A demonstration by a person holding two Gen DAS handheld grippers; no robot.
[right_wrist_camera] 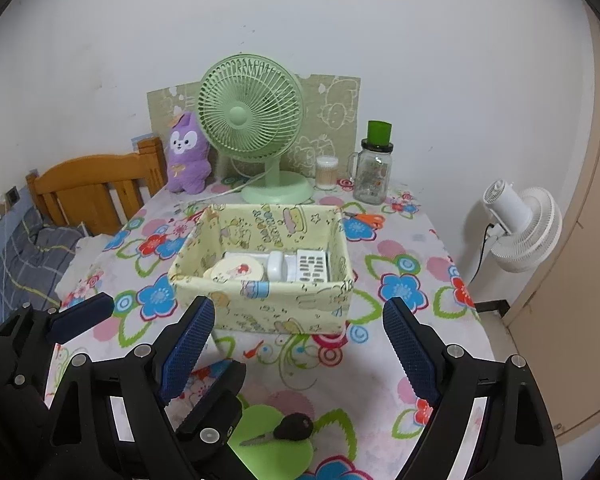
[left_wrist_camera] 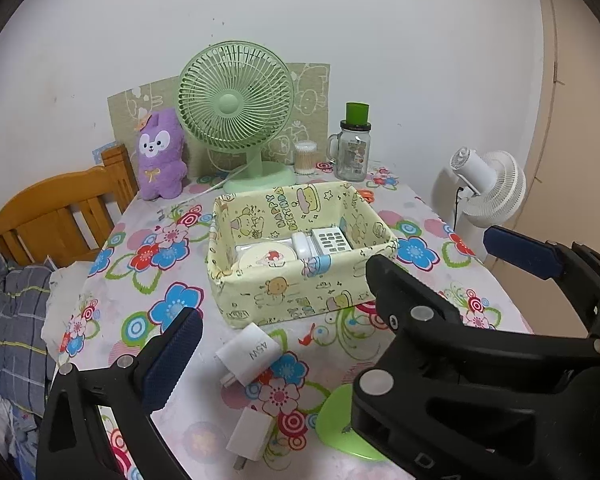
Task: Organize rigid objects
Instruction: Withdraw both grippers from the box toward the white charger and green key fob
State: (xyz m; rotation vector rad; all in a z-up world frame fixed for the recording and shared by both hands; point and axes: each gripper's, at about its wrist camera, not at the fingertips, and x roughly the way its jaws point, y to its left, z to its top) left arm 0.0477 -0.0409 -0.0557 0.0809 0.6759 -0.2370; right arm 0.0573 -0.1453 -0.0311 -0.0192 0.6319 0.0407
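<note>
Plainly, "45W" on white charger [left_wrist_camera: 247, 354].

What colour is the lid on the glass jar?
Green, on the glass jar; it shows best in the right wrist view.

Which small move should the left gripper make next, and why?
Probably lower the open left gripper onto the white charger marked 45W. It lies loose on the tablecloth before the fabric box, which already holds other small items.
</note>
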